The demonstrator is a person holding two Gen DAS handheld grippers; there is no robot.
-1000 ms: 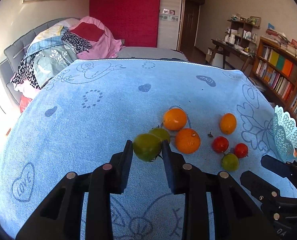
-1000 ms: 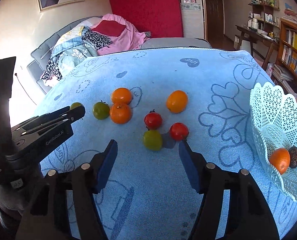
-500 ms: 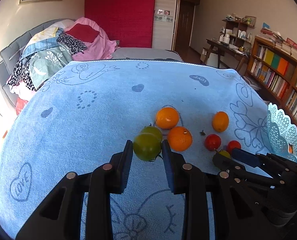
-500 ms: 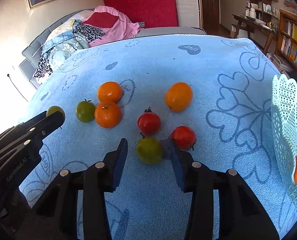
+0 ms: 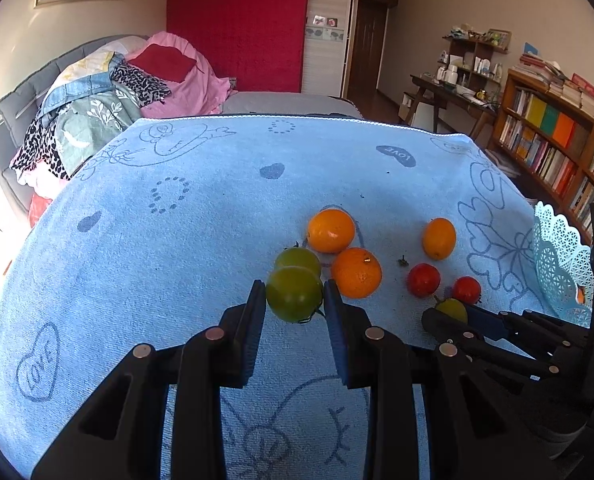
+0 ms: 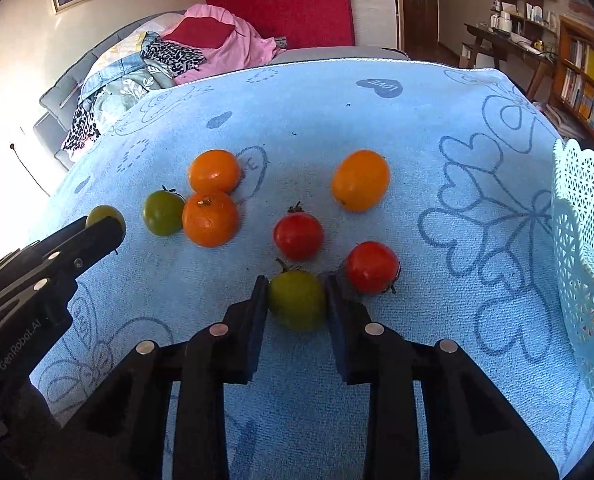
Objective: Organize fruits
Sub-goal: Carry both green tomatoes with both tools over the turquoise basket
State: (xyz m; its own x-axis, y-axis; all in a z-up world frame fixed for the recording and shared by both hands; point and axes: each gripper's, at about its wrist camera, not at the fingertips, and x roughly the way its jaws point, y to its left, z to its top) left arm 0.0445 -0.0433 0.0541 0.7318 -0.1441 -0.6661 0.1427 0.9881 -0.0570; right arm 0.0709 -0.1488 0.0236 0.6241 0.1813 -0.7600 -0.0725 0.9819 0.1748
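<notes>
While both grippers are clamped on green tomatoes, the risks lie in what sits beside each catch. The left gripper holds a green tomato just in front of a second green one, which touches an orange; lifting carelessly could nudge that cluster rolling across the blue towel covering the desk. The right gripper has come shut on its own green tomato, and its right finger sits against a red tomato, which may get dragged or bumped loose. Squeezing soft fruit too hard could also bruise it.

Only the right wrist view shows fruit already inside the white lace basket at the desk's right edge, an orange piece low on its rim. The left wrist view alone shows the held tomato's trailing stem and how closely its neighbour crowds behind it.
</notes>
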